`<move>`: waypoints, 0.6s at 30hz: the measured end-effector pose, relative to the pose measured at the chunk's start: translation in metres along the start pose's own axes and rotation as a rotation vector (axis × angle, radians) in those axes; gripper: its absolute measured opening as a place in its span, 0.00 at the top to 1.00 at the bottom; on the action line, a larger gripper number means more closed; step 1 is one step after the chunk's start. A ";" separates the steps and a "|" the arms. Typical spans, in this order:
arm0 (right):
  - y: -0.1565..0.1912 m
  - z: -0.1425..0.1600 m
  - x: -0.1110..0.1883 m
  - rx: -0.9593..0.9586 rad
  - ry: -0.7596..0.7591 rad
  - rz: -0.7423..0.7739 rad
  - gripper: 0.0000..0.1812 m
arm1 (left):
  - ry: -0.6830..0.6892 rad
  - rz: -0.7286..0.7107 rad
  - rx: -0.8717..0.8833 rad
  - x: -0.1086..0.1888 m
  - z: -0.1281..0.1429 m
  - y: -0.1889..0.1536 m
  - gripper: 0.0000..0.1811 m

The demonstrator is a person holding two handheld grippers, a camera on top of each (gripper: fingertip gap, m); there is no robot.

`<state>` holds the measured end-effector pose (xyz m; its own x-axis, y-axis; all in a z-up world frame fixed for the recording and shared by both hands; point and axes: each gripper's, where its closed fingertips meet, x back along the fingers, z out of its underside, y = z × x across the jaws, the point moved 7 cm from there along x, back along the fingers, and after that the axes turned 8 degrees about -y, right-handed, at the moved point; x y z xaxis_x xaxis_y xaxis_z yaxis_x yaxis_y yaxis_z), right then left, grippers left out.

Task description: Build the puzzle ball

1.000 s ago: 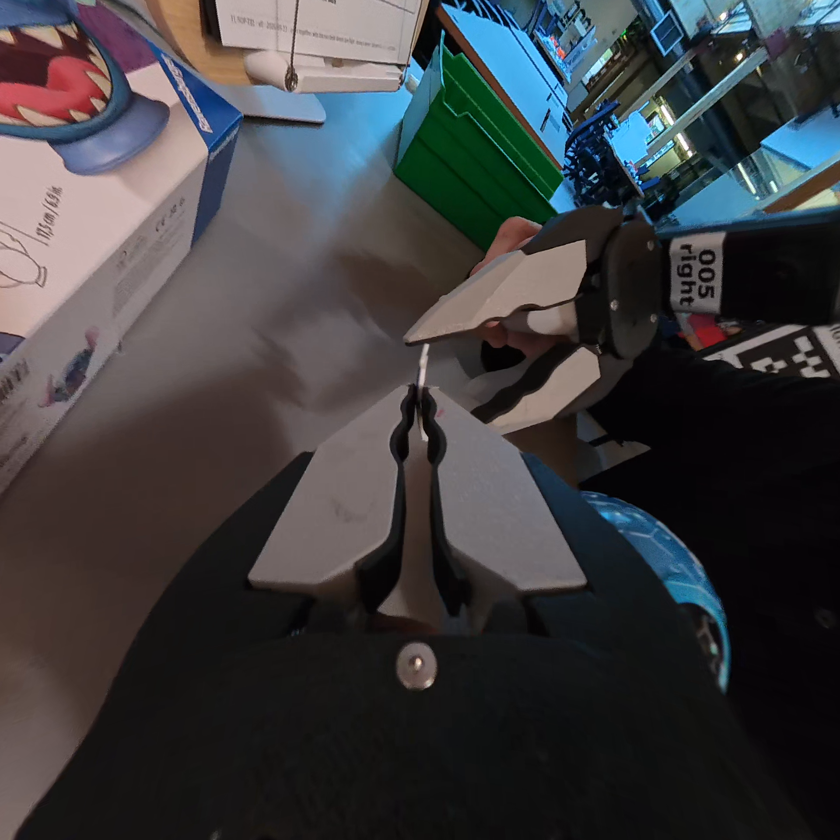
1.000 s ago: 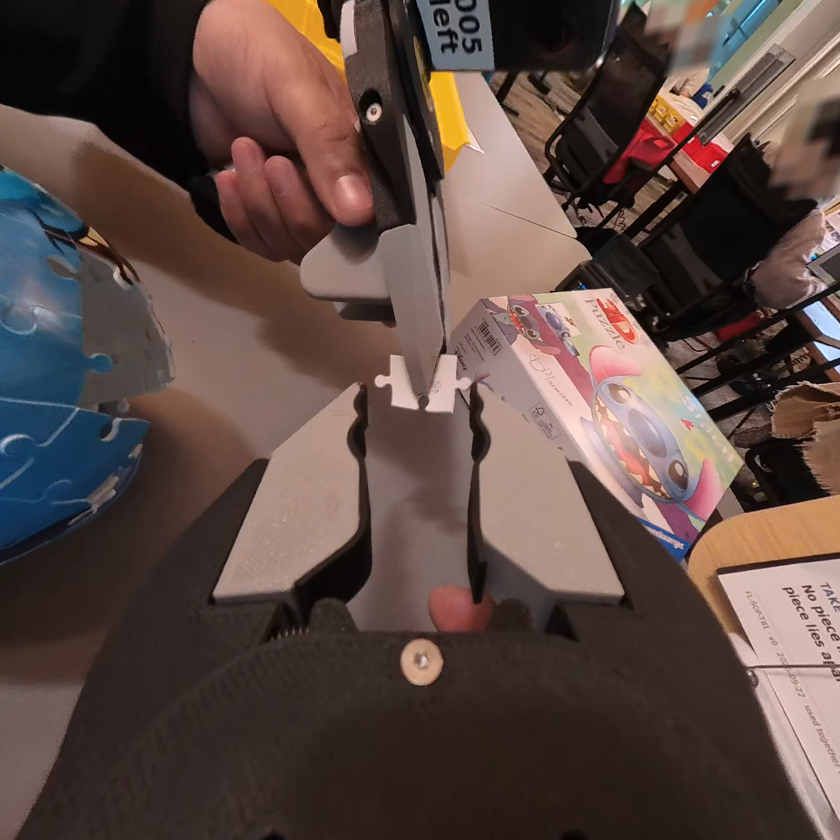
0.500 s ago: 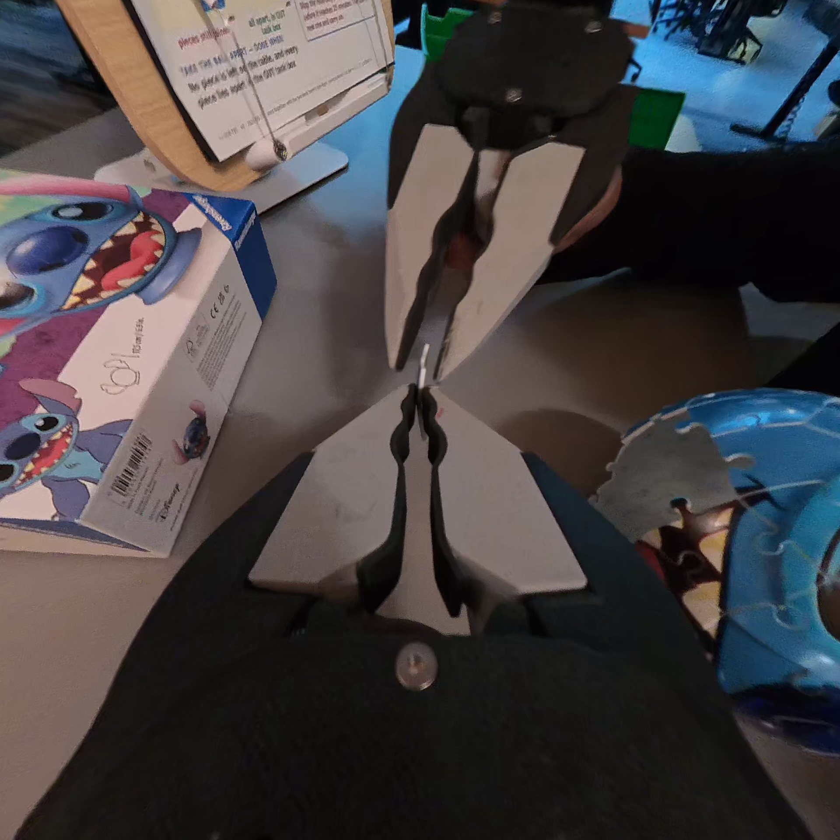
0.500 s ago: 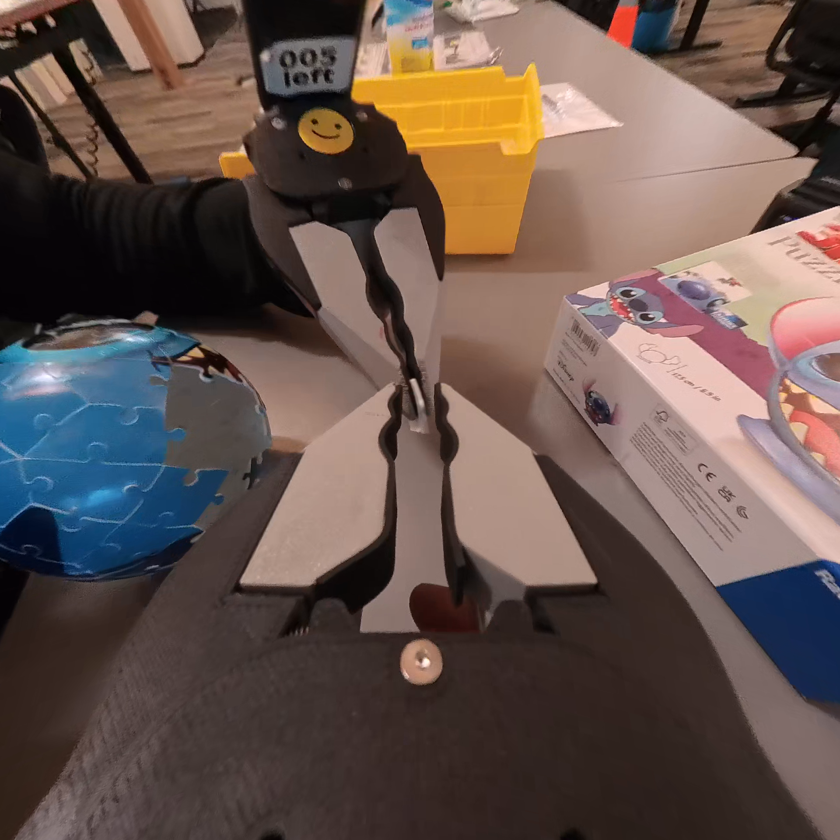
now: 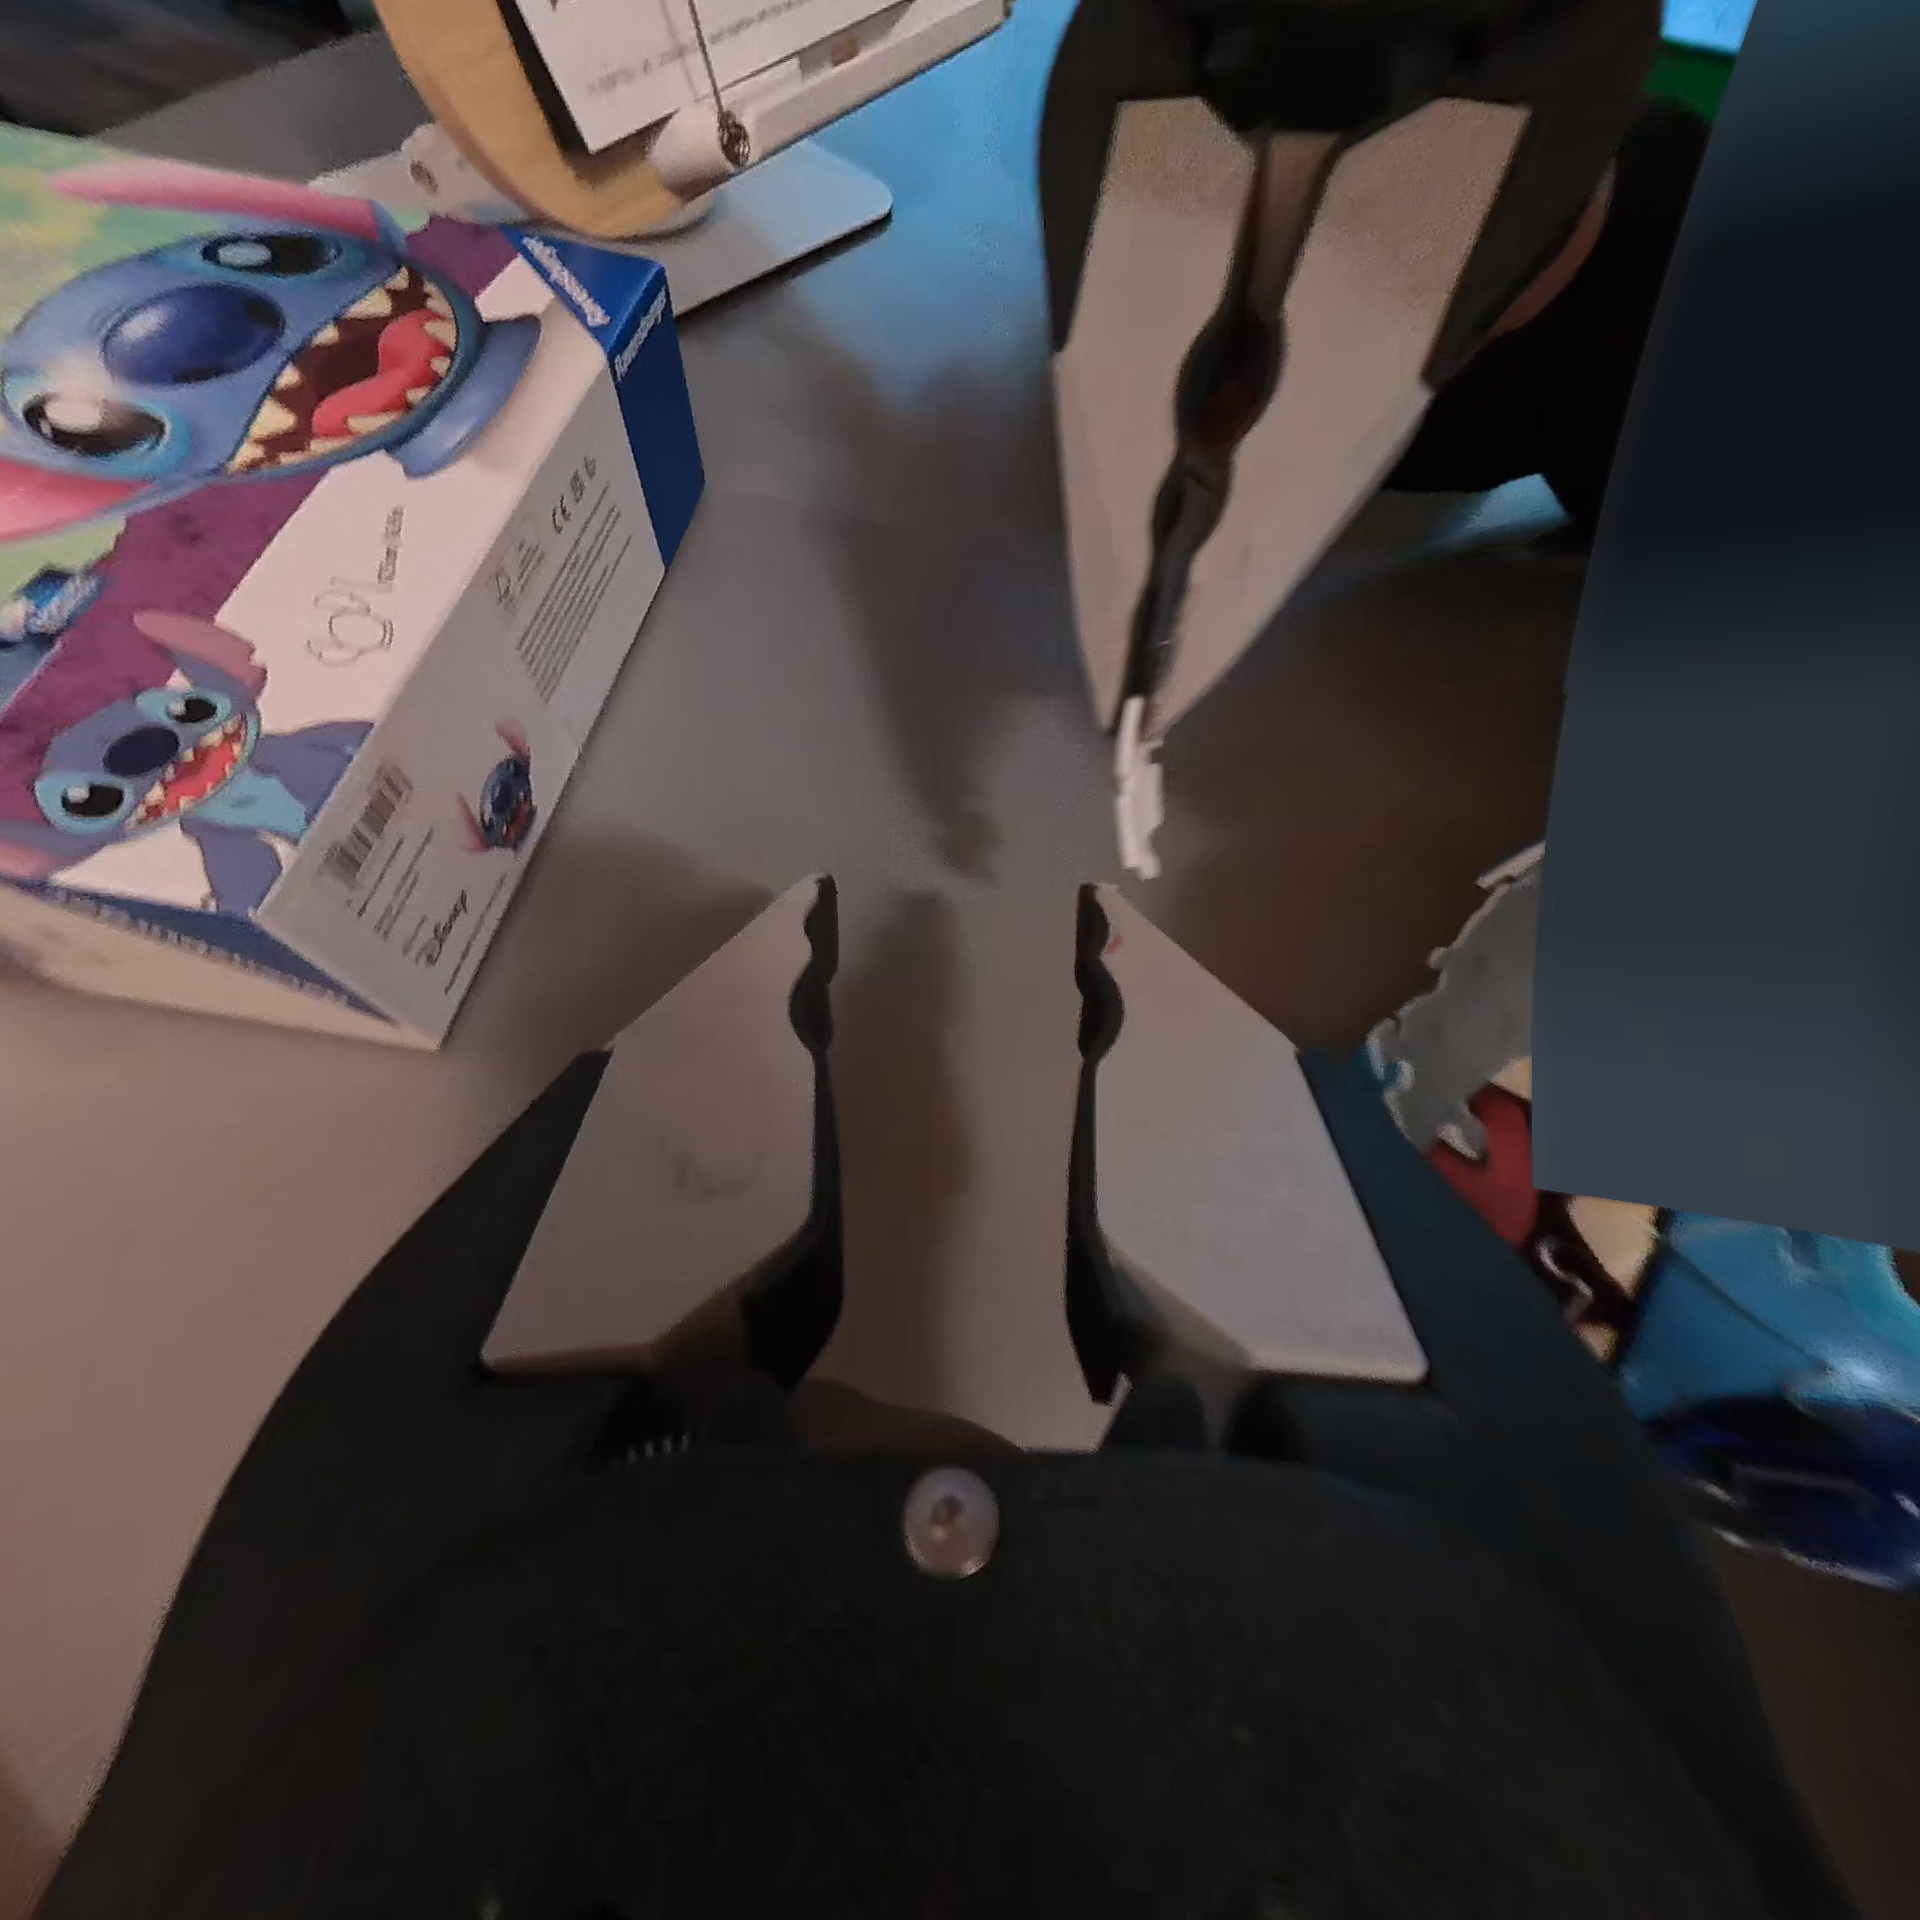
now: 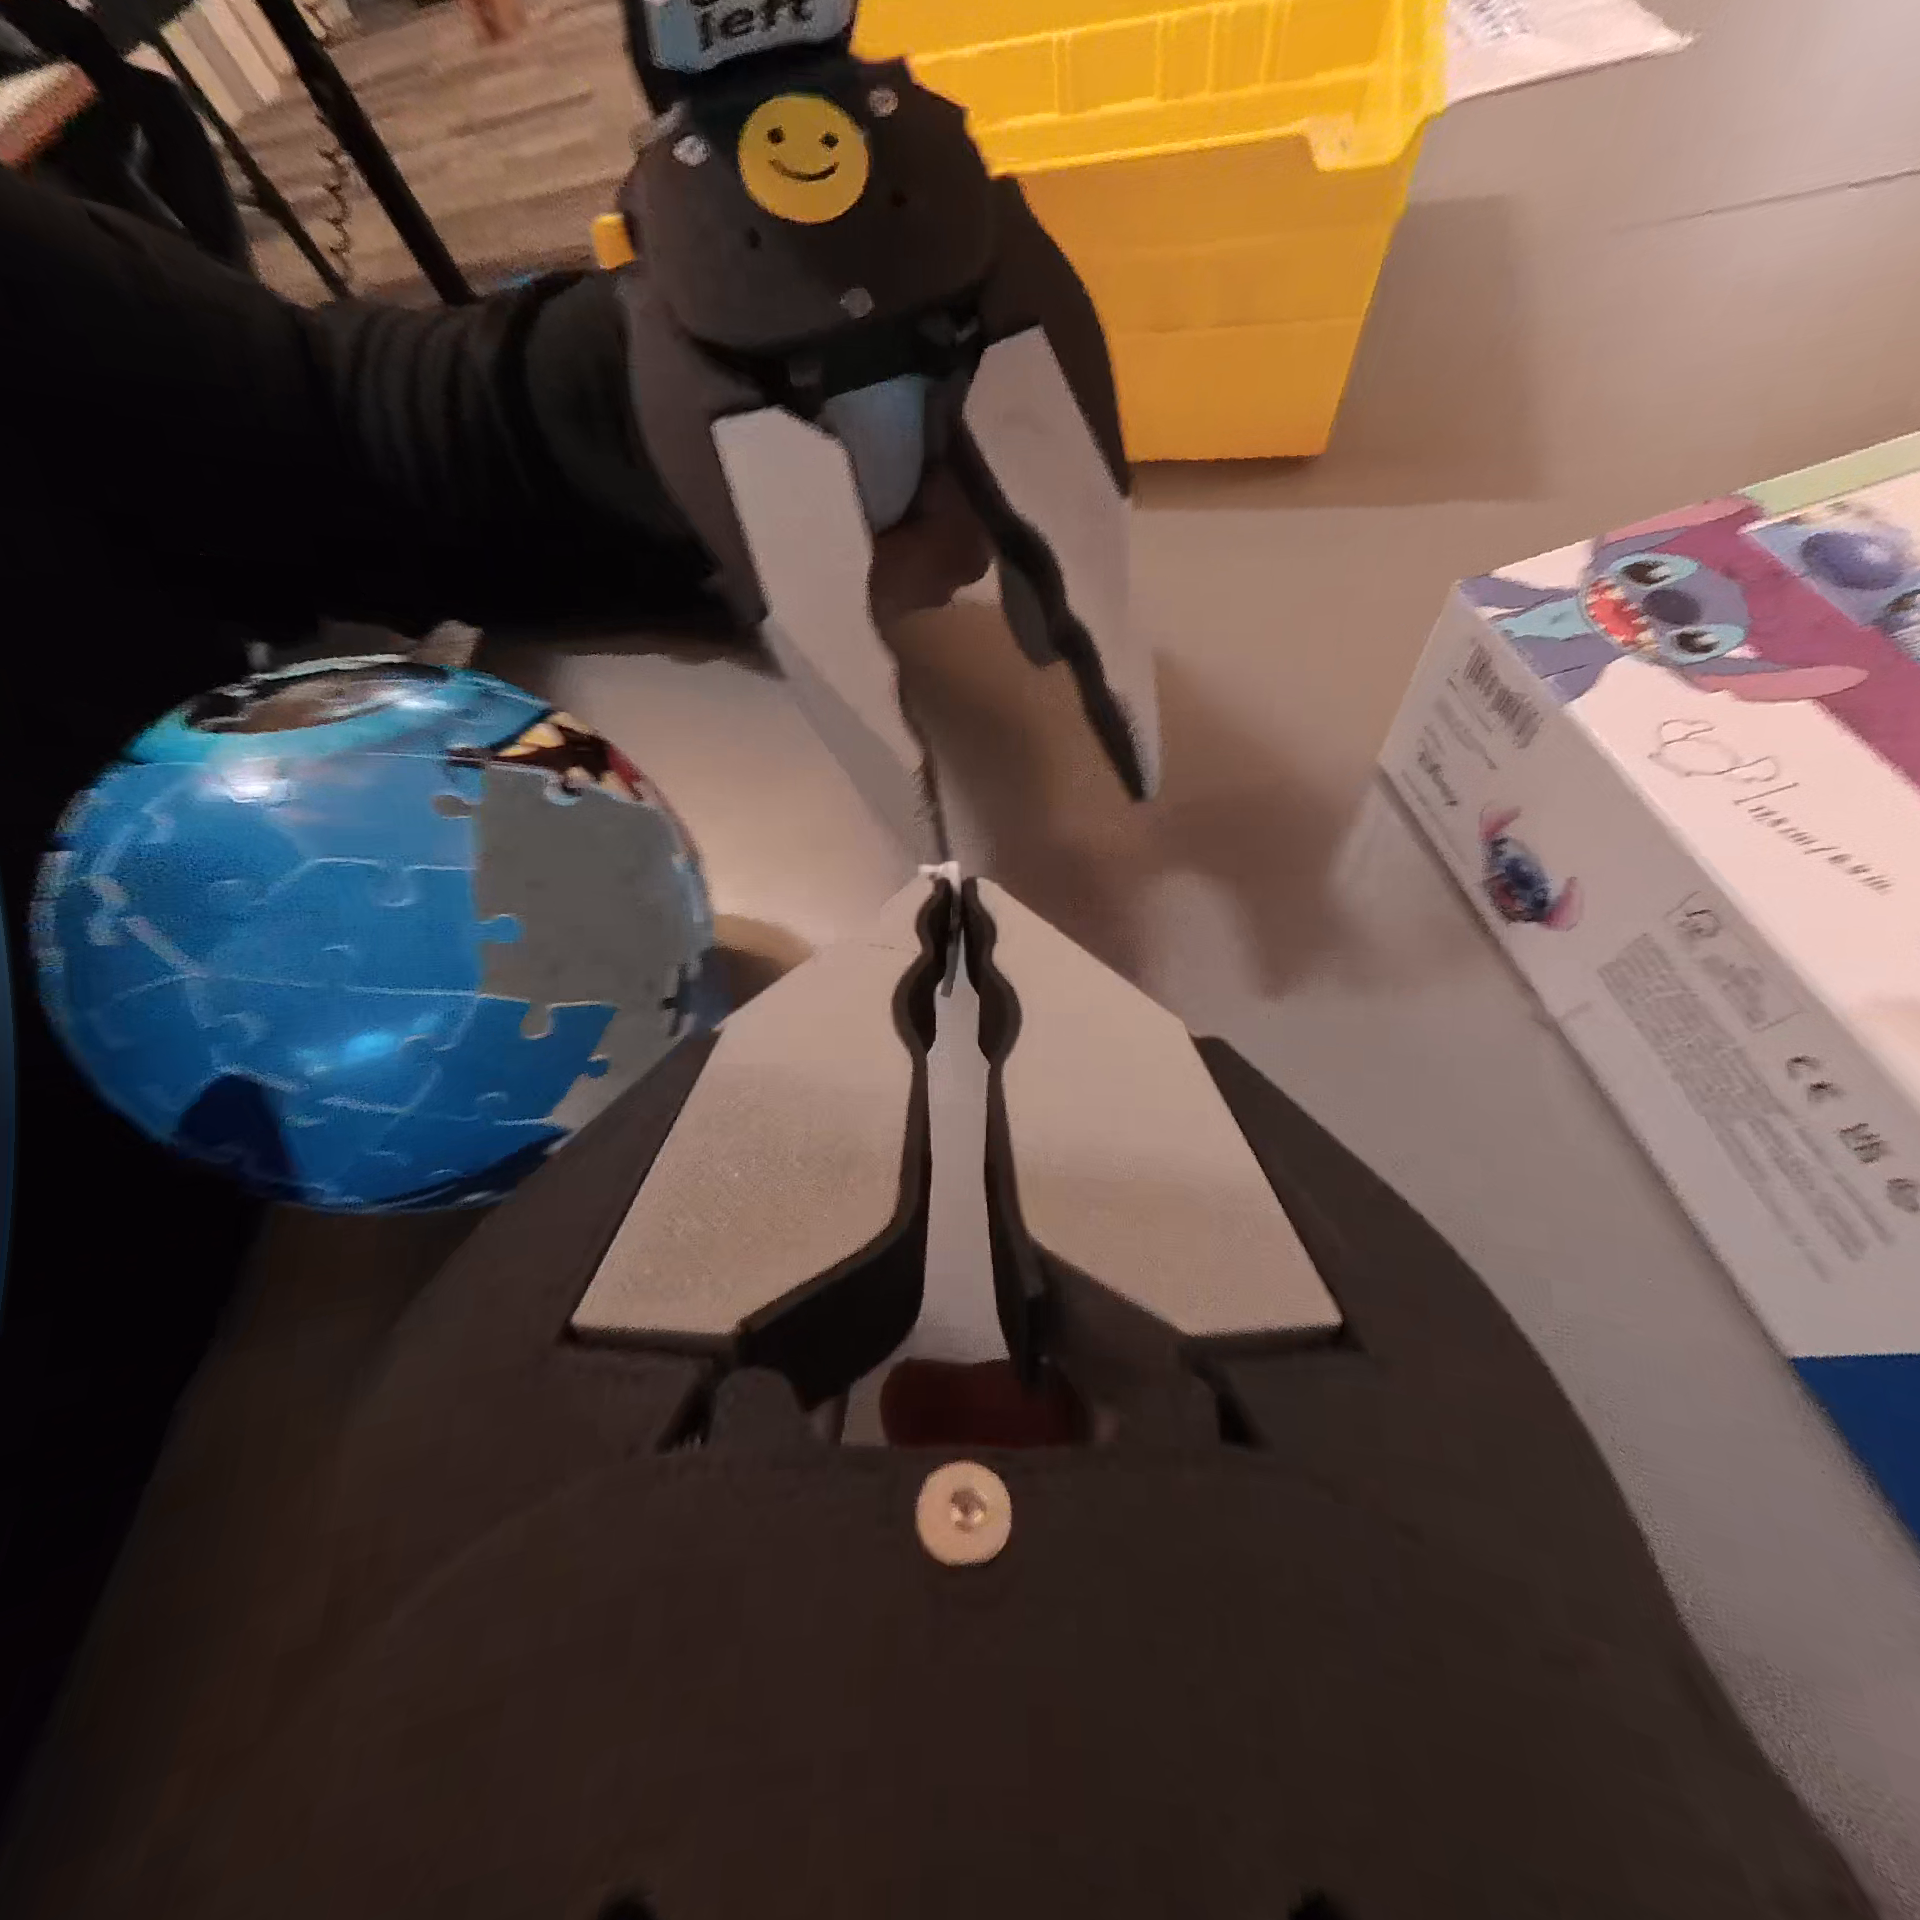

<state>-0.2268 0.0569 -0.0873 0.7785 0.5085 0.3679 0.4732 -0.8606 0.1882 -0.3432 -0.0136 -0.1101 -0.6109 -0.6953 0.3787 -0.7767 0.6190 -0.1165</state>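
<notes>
My right gripper (image 6: pixel 948 891) is shut on a small white puzzle piece (image 6: pixel 941 869), held edge-on at the fingertips. In the left wrist view the right gripper (image 5: pixel 1141 707) faces me with the piece (image 5: pixel 1137 795) sticking out of its tips. My left gripper (image 5: pixel 956 899) is open and empty; it also shows in the right wrist view (image 6: pixel 1029 779), just beyond the piece. The partly built blue puzzle ball (image 6: pixel 343 935) with a grey open patch rests on the table to the left of my right gripper. In the left wrist view the ball (image 5: pixel 1745 1351) is at the right, partly hidden.
The puzzle box (image 5: pixel 343 644) lies on the grey table left of my left gripper, and shows at the right in the right wrist view (image 6: pixel 1662 883). A yellow bin (image 6: pixel 1195 208) stands behind. A wooden stand with a sheet (image 5: pixel 665 114) is at the back. Left and right tips are no more than a few centimetres apart.
The left gripper has opened and let go of the white piece. The right gripper has shut on it. The two grippers have drawn slightly apart.
</notes>
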 end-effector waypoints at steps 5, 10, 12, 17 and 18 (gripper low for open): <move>0.024 0.001 -0.002 -0.012 0.089 -0.064 1.00 | 0.000 0.066 0.082 0.024 0.010 -0.007 0.76; 0.033 0.008 -0.016 -0.107 0.112 -0.152 1.00 | -0.027 0.180 0.125 0.036 0.014 -0.022 0.74; 0.034 0.014 -0.021 -0.132 0.133 -0.161 1.00 | -0.001 0.228 0.115 0.038 0.021 -0.028 0.73; 0.034 0.023 -0.028 -0.164 0.159 -0.186 1.00 | 0.008 0.337 0.151 0.046 0.032 -0.033 0.71; 0.034 0.024 -0.028 -0.171 0.159 -0.195 1.00 | -0.006 0.348 0.162 0.048 0.031 -0.032 0.69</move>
<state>-0.2224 0.0141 -0.1134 0.5993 0.6655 0.4451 0.5204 -0.7462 0.4151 -0.3529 -0.0784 -0.1169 -0.8428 -0.4564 0.2854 -0.5367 0.7530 -0.3807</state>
